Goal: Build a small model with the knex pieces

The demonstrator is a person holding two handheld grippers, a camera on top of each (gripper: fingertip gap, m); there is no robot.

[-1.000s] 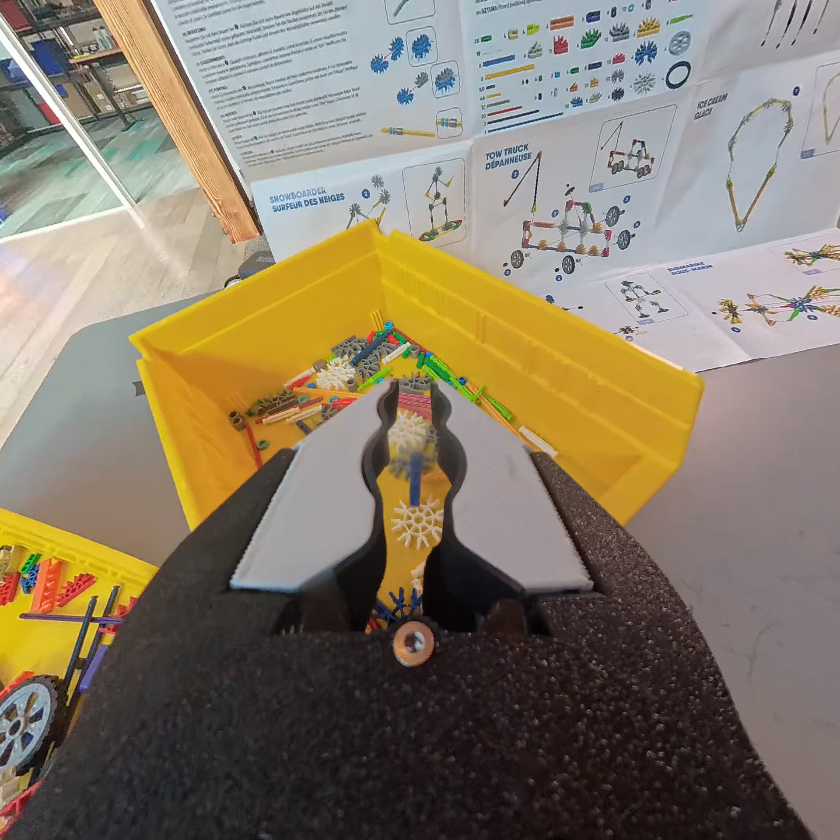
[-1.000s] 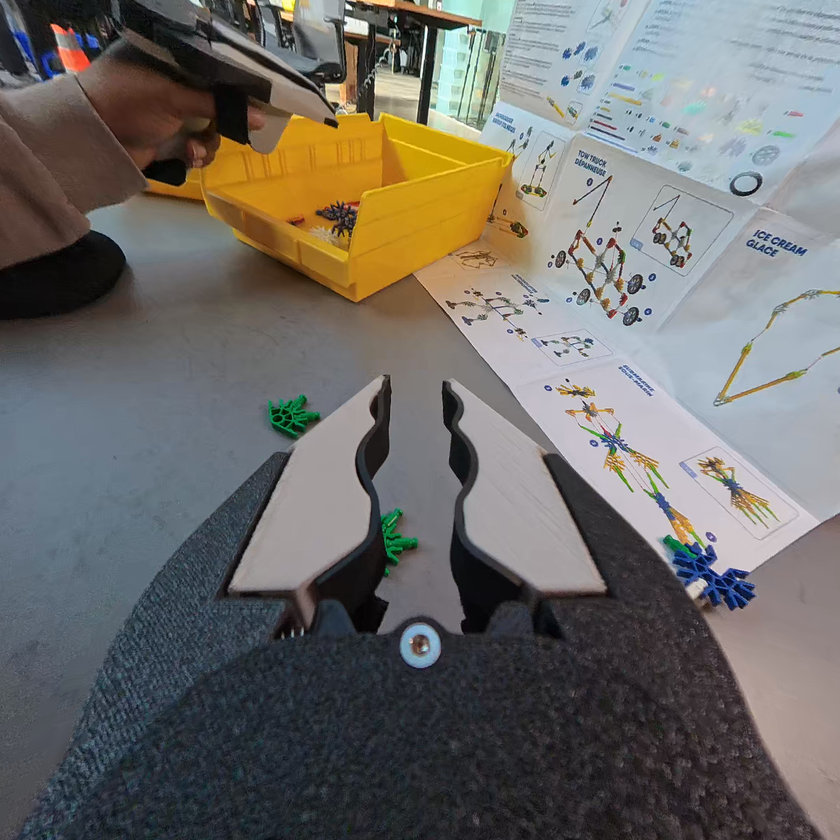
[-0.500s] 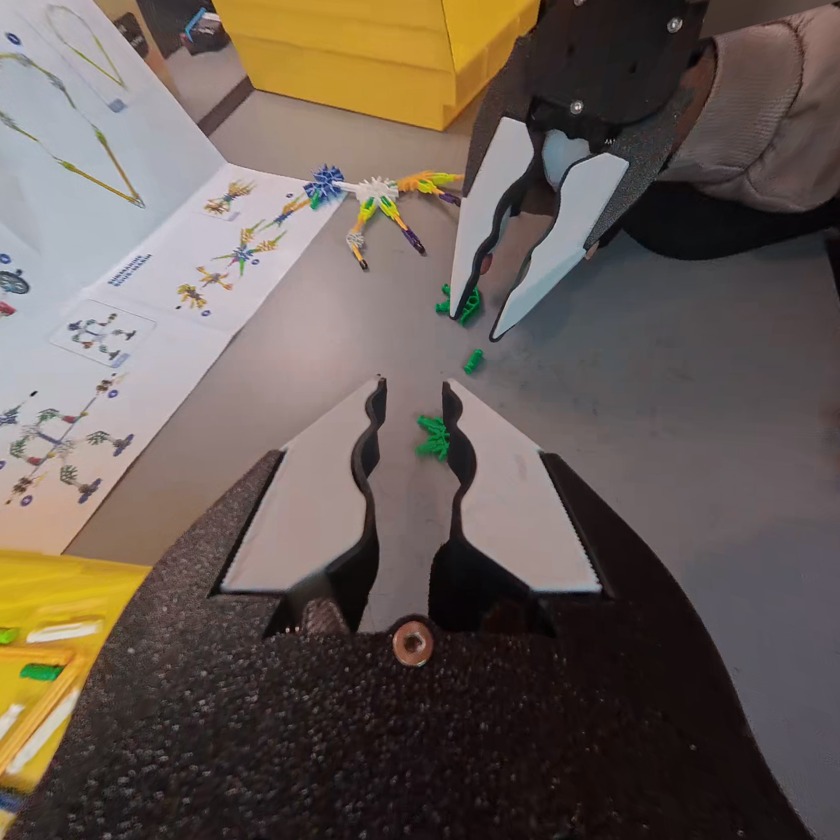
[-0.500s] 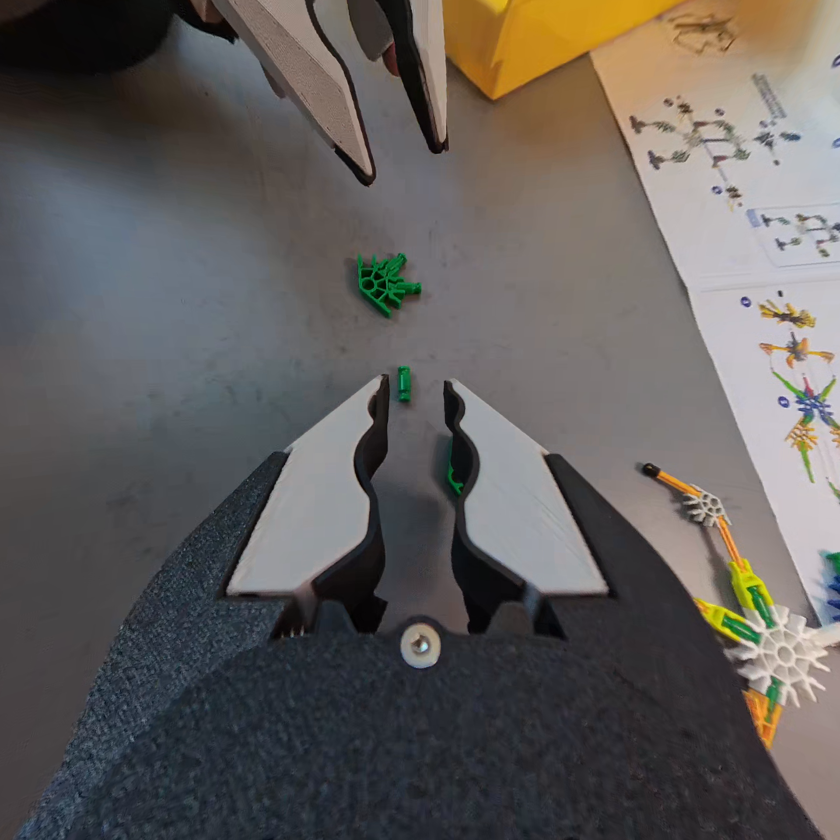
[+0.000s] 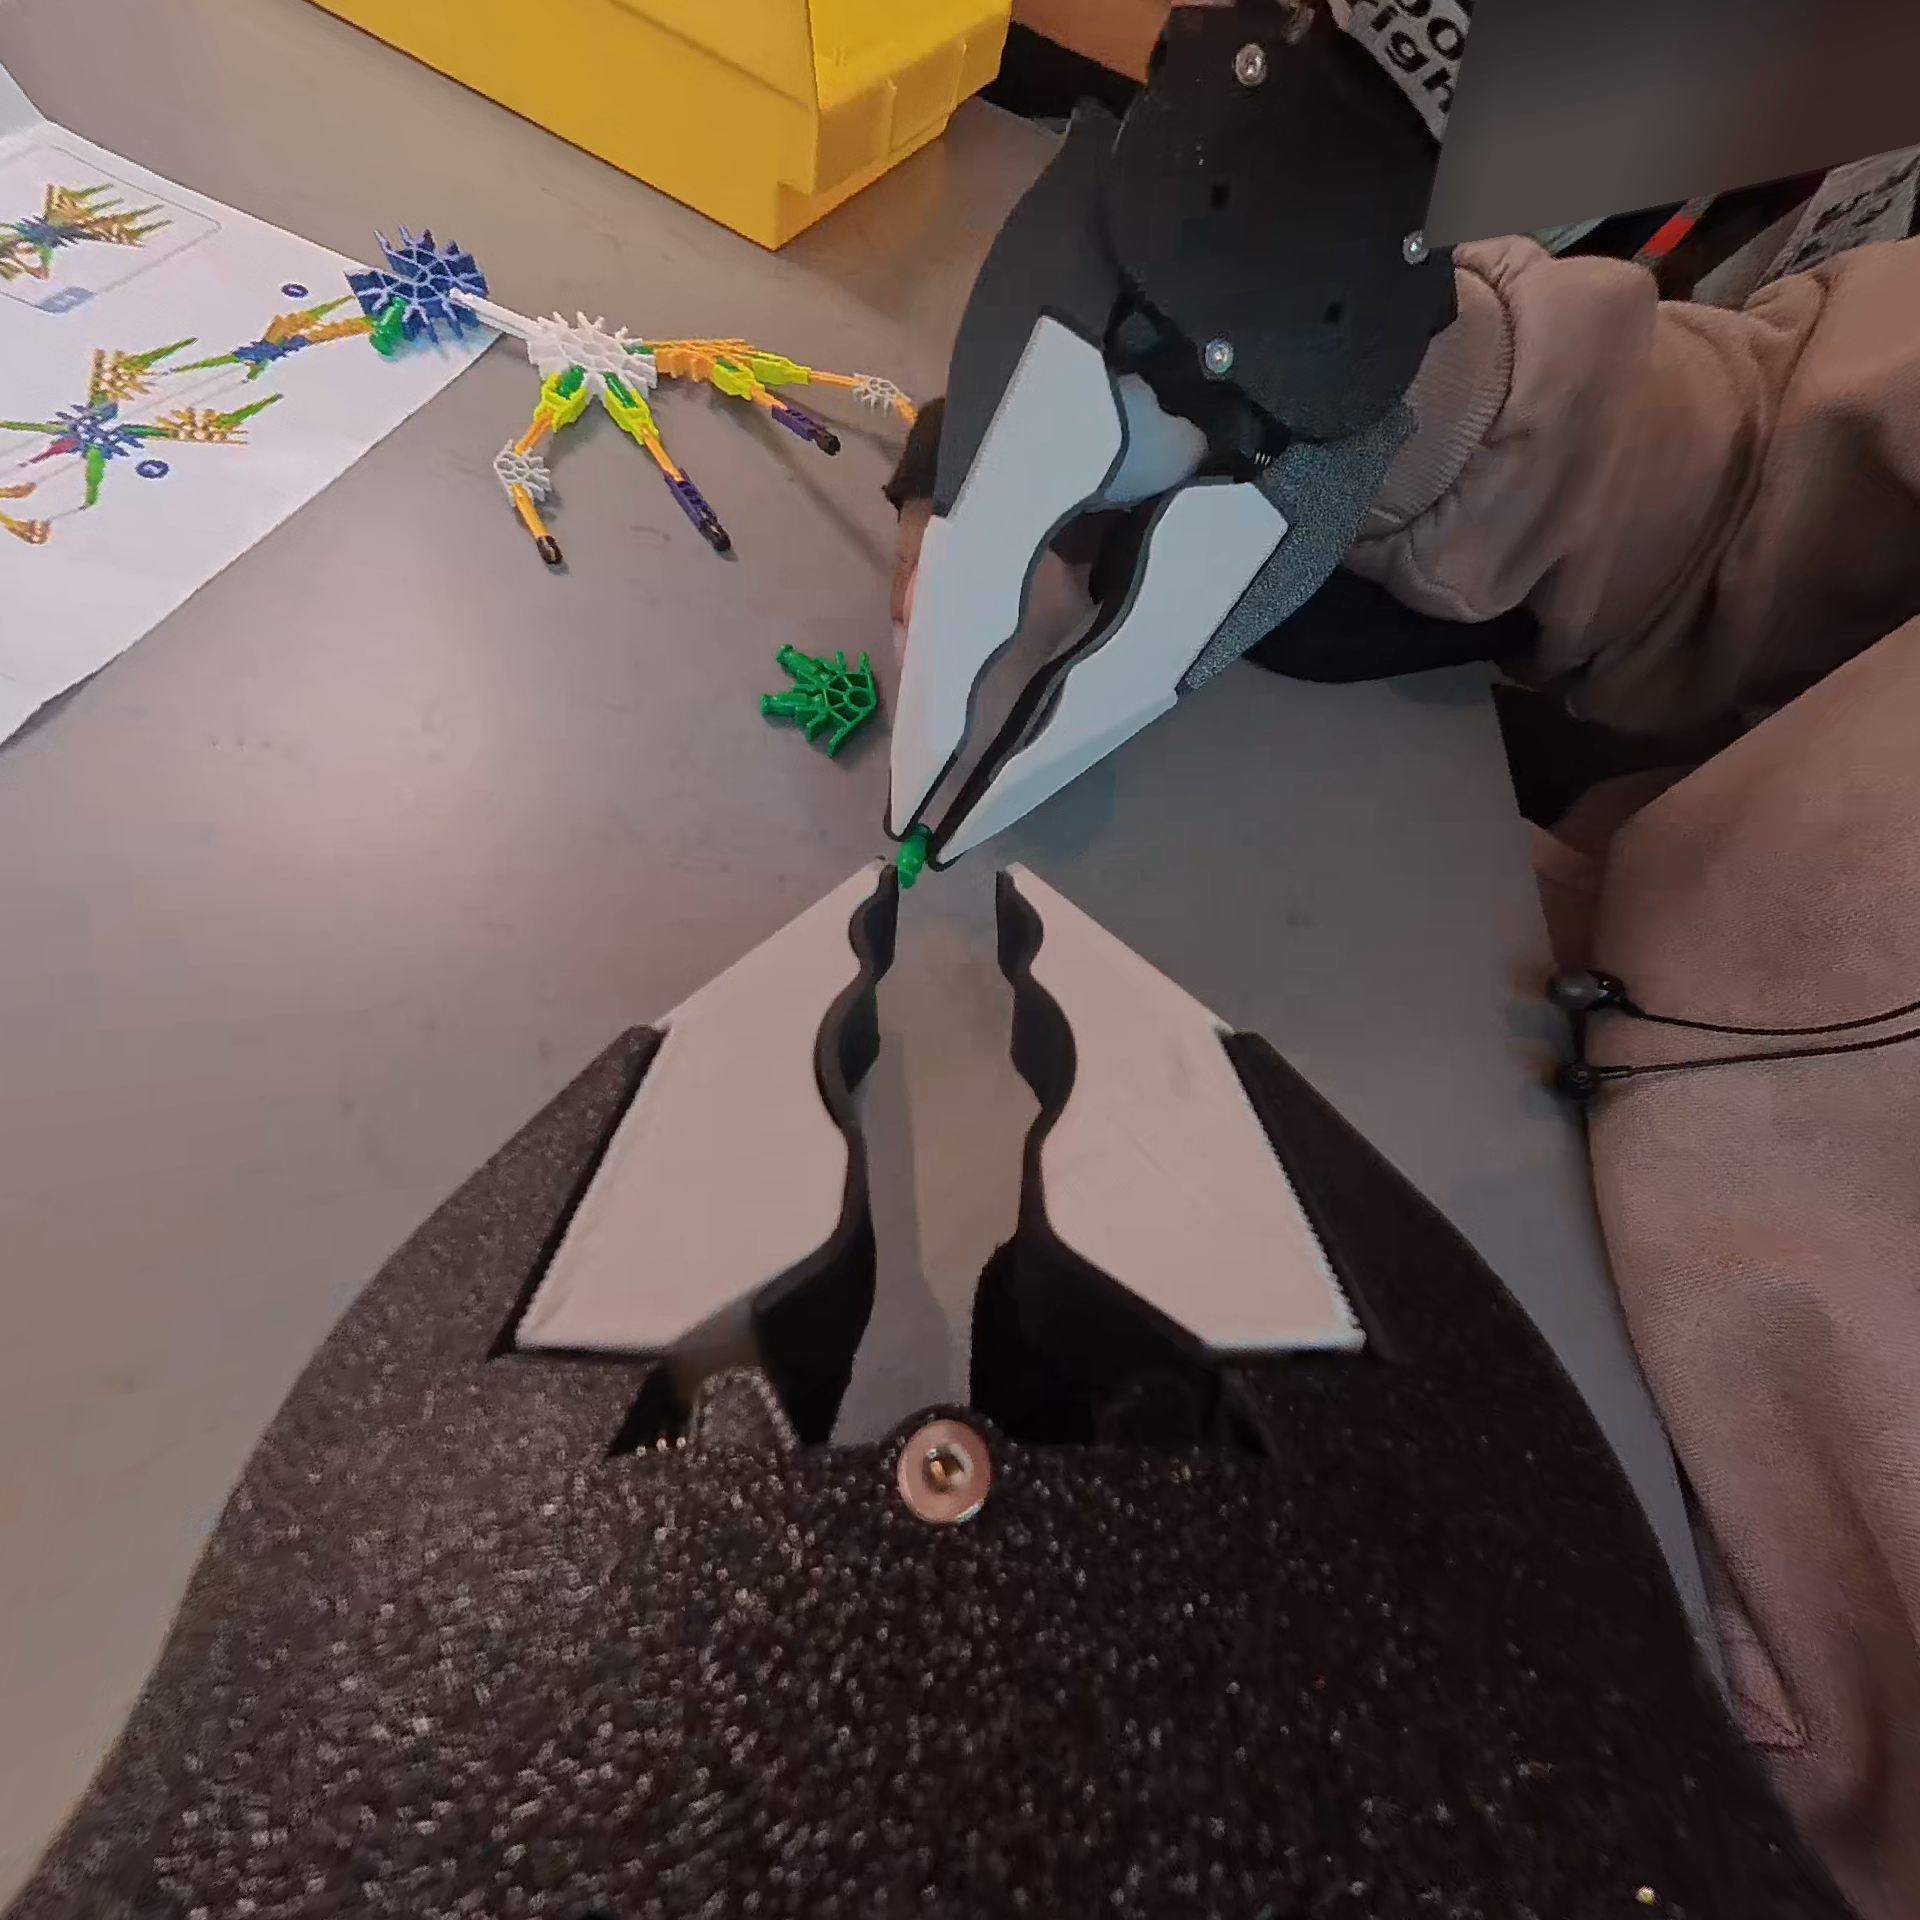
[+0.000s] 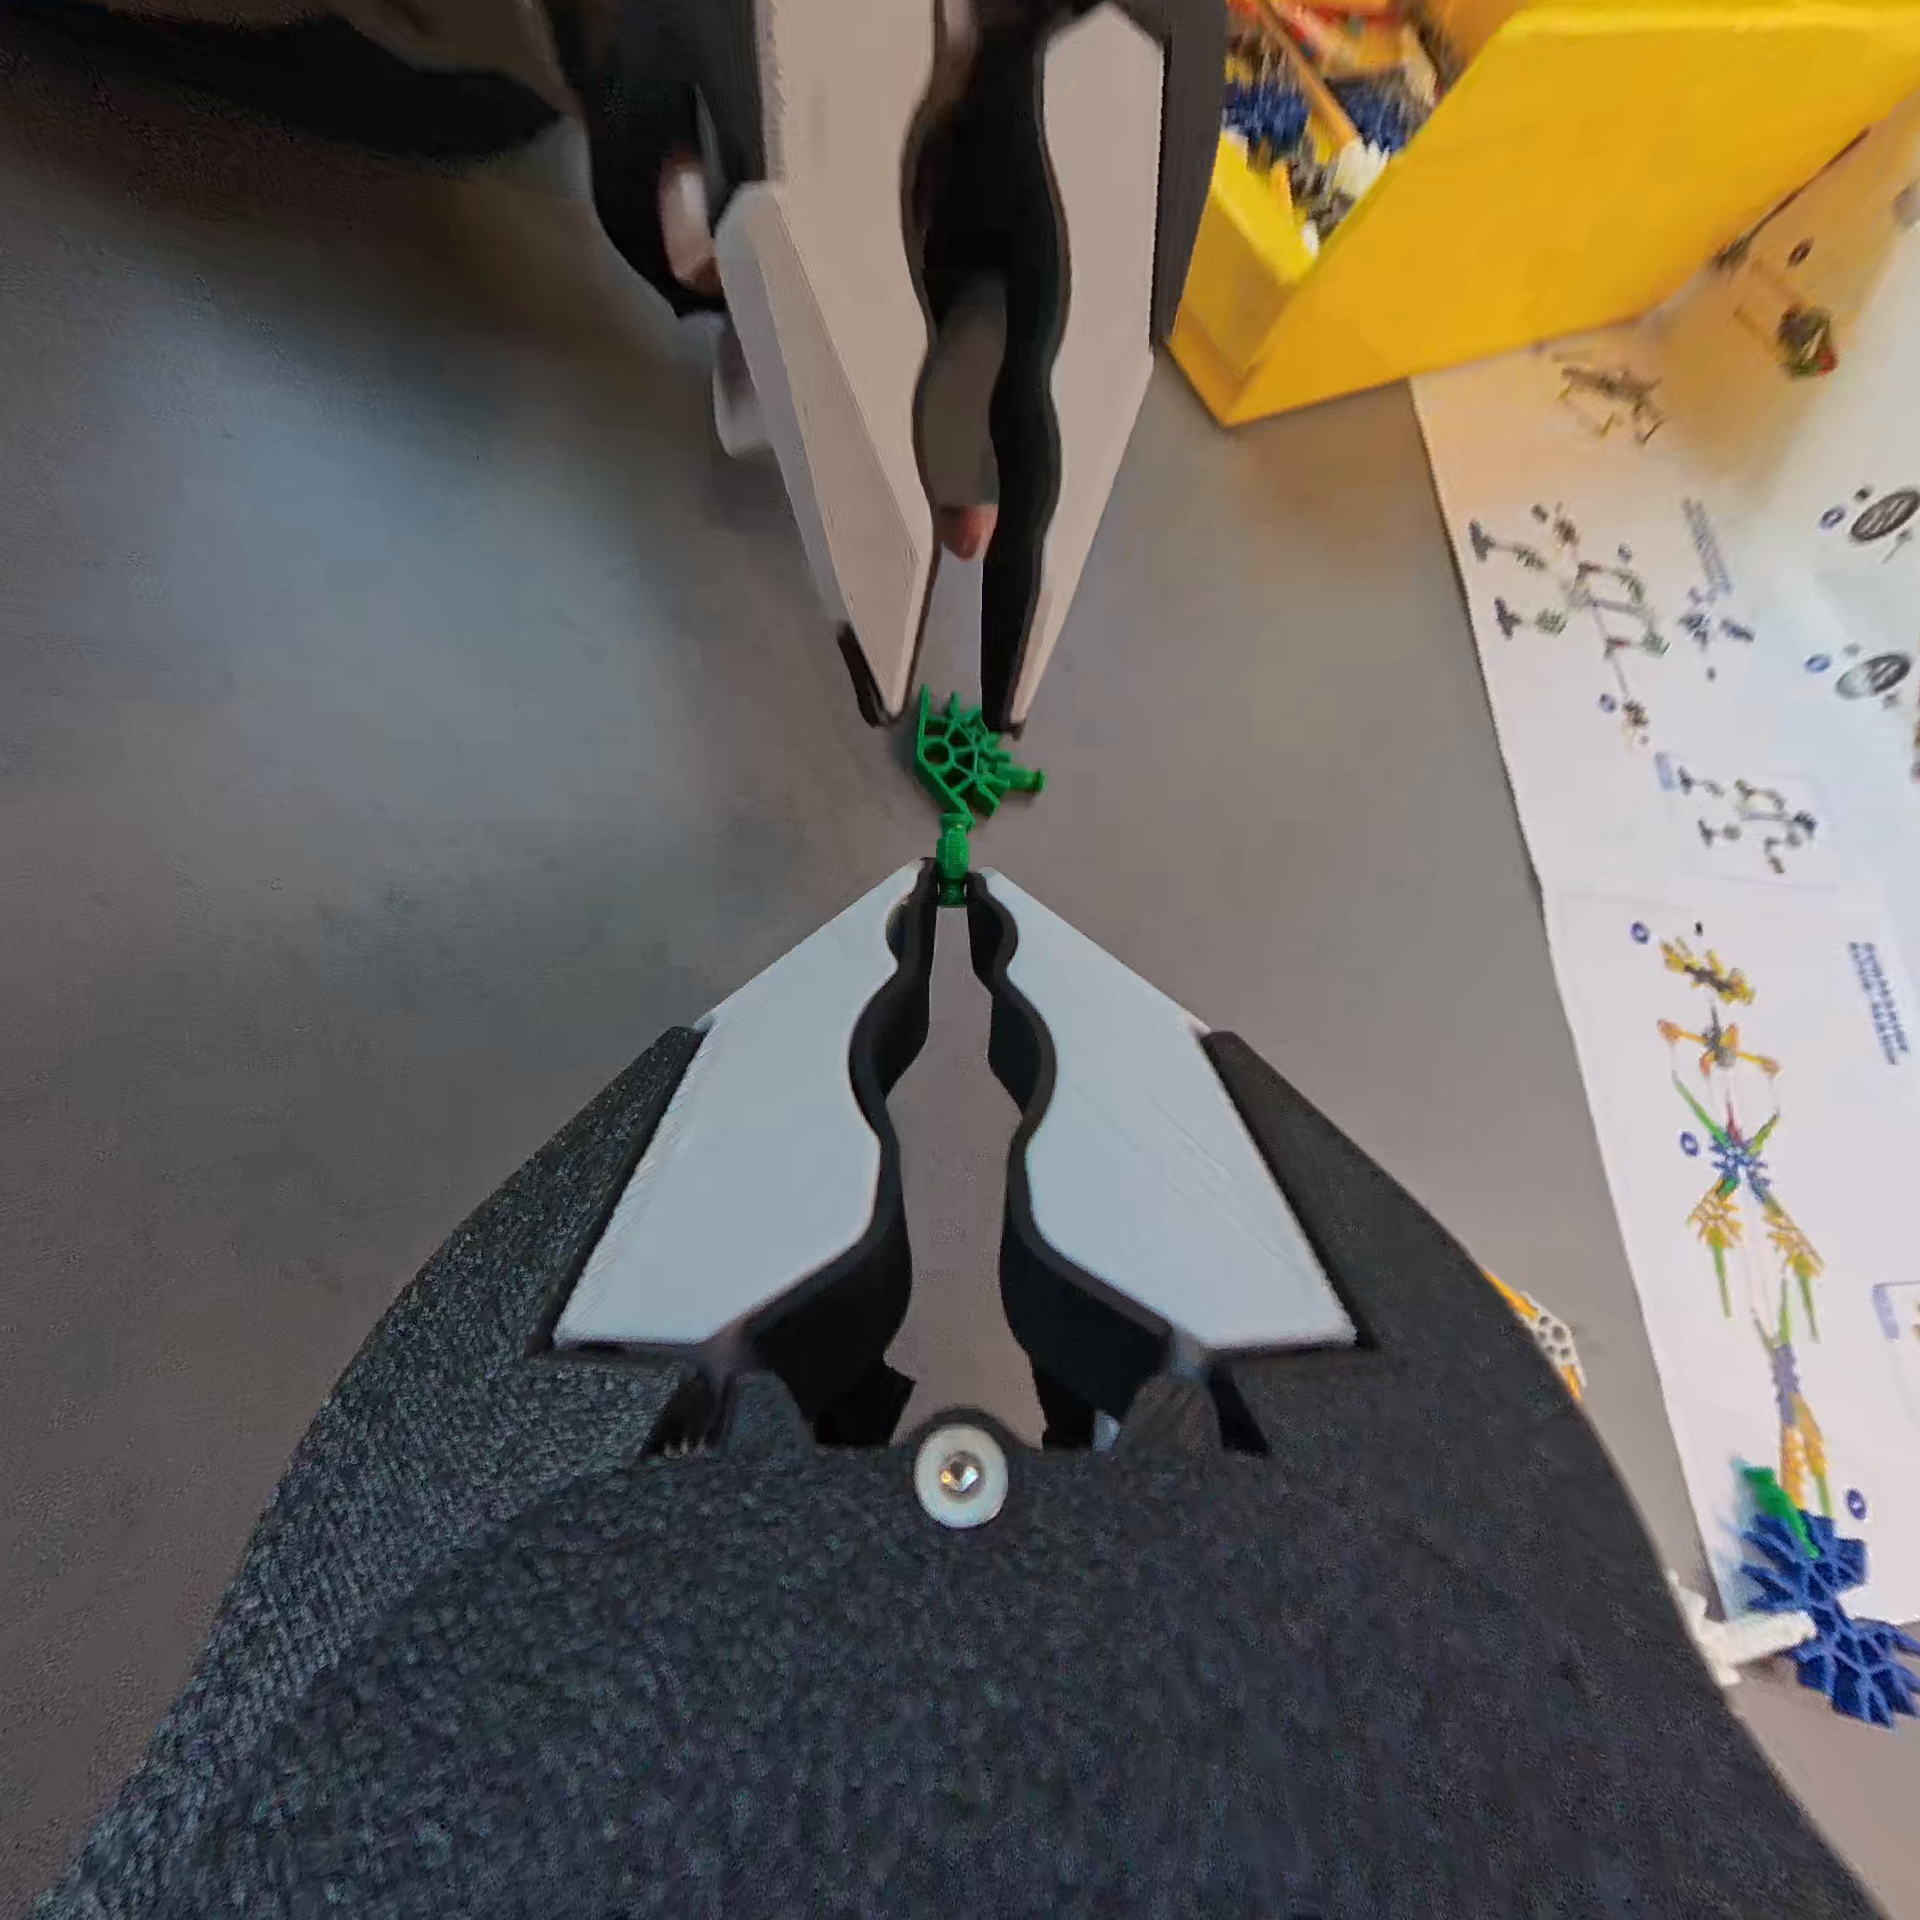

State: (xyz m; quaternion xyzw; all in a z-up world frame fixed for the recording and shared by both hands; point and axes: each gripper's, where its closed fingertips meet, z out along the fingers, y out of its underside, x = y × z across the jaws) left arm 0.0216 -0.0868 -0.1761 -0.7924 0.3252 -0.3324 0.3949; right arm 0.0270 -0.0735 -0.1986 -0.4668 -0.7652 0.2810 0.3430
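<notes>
**A short green rod pinched at the tips, the other jaws spread around a green connector**

We see the right gripper (image 6: 951,878) with its jaws drawn nearly together at the tips, pinching a short green rod (image 6: 951,857) by one end — the rod pokes forward out of the fingertips, low over the grey tabletop (image 6: 364,675). In the left wrist view the same rod (image 5: 910,858) sits just beyond our left gripper (image 5: 940,883), whose jaws stand spread with bare tabletop between them.

In the right wrist view, the left gripper's tips come down on either side of a green fan-shaped connector (image 6: 971,764) lying flat on the tabletop; whether they touch it we cannot tell. The rod's free end is just beside that connector. In the left wrist view a green fan-shaped connector (image 5: 826,696) lies beside the right gripper's fingers.

Farther out, a partly built model (image 5: 623,395) of white, blue, yellow and orange pieces lies near the edge of an unfolded instruction sheet (image 5: 156,436). A yellow bin (image 6: 1507,229) of loose pieces stands beyond — well apart from the grippers. A beige sleeve (image 5: 1662,468) shows behind the right gripper.
</notes>
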